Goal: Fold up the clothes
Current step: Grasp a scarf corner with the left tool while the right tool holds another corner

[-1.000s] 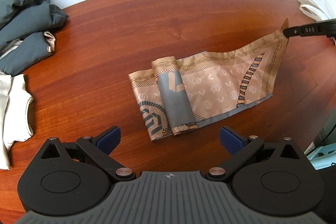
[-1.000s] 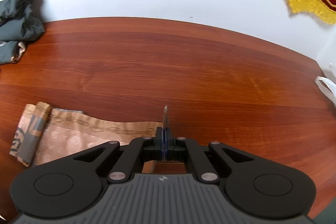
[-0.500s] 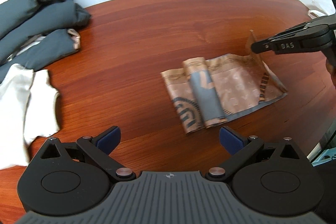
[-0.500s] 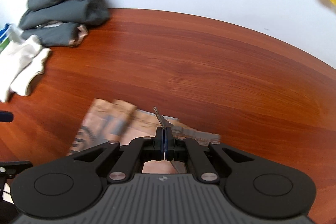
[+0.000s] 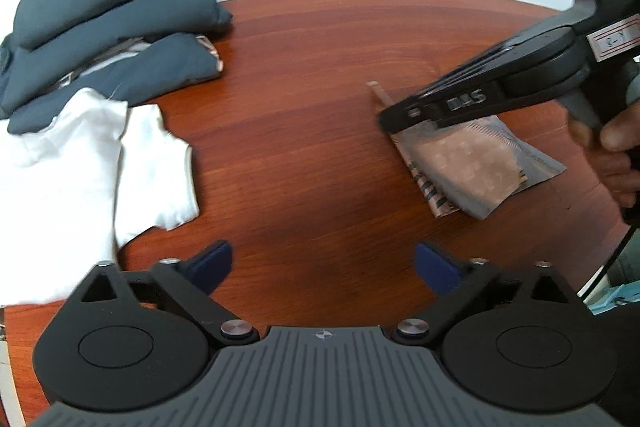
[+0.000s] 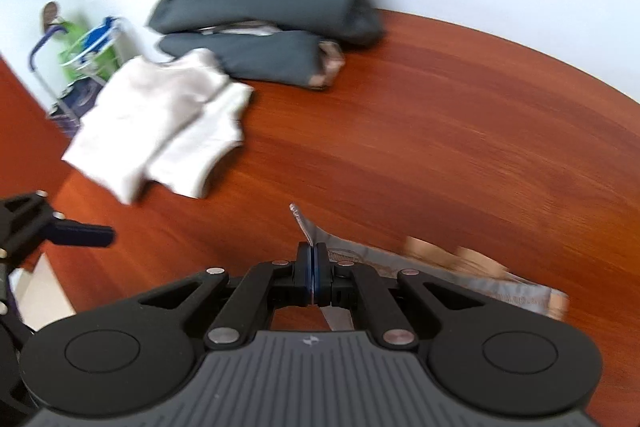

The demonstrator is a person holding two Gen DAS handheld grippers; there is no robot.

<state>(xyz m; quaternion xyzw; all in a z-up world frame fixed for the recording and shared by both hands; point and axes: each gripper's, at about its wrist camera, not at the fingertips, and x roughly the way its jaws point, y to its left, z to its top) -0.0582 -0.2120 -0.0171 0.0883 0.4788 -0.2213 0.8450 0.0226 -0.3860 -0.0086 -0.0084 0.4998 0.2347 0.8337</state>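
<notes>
A tan patterned scarf (image 5: 472, 163) with a grey reverse lies folded over on the wooden table (image 5: 304, 131), at the right of the left wrist view. My right gripper (image 6: 311, 261) is shut on one corner of the scarf (image 6: 302, 223) and holds it up above the folded part (image 6: 460, 267). From the left wrist camera the right gripper (image 5: 386, 117) reaches in from the right over the scarf. My left gripper (image 5: 322, 261) hovers over bare wood to the scarf's left; its jaws are closing, with nothing between them.
A stack of dark grey garments (image 5: 112, 27) sits at the table's back left by the white wall. White garments (image 5: 92, 163) lie in front of it. A person's hand (image 5: 612, 143) holds the right gripper. A cart (image 6: 80, 59) stands beyond the table's left edge.
The right gripper has carried the scarf corner leftward, folding the long right end over the rest. The left gripper has drifted left, away from the scarf, bringing the garment piles further into view.
</notes>
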